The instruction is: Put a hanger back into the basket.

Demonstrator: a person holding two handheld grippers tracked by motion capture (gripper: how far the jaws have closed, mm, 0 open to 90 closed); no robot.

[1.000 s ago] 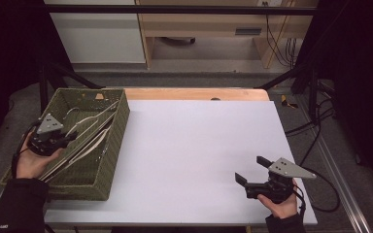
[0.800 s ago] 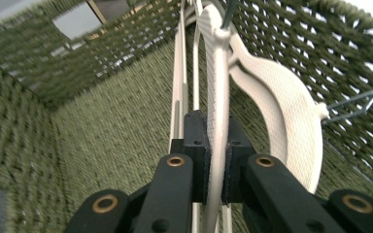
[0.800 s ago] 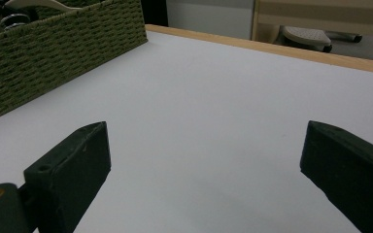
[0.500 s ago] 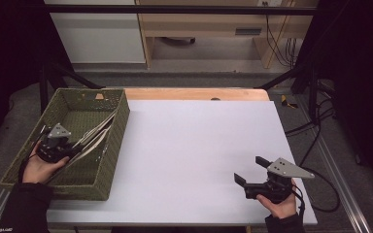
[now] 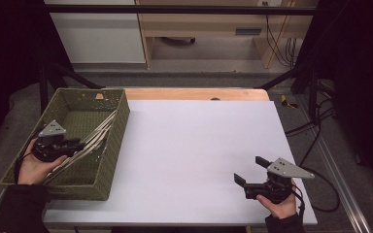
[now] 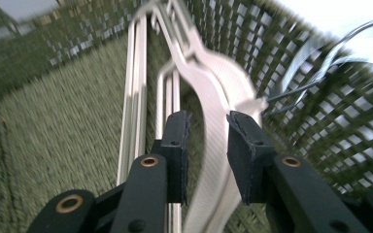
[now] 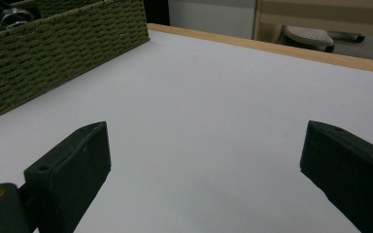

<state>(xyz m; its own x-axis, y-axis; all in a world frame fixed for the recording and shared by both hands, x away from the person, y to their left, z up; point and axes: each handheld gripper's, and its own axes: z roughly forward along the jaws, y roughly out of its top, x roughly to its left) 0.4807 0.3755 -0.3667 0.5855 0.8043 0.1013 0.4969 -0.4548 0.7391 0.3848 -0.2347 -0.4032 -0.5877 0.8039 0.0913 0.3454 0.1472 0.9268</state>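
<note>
The counter (image 5: 199,145) is white on top, with a bare wooden strip (image 5: 194,93) along its far edge. Past that edge the floor (image 5: 184,77) is grey. On it, far left, stands a white cabinet (image 5: 94,31), and to its right a pale wooden bench (image 5: 209,22) with a vent (image 5: 247,31) in its front. Black cables (image 5: 277,34) hang at the far right and more cables (image 5: 311,126) trail over the floor off the counter's right side. A small yellow-and-black thing (image 5: 287,101) lies on the floor there, too small to tell. A black bar (image 5: 175,8) crosses overhead at the far end.
</note>
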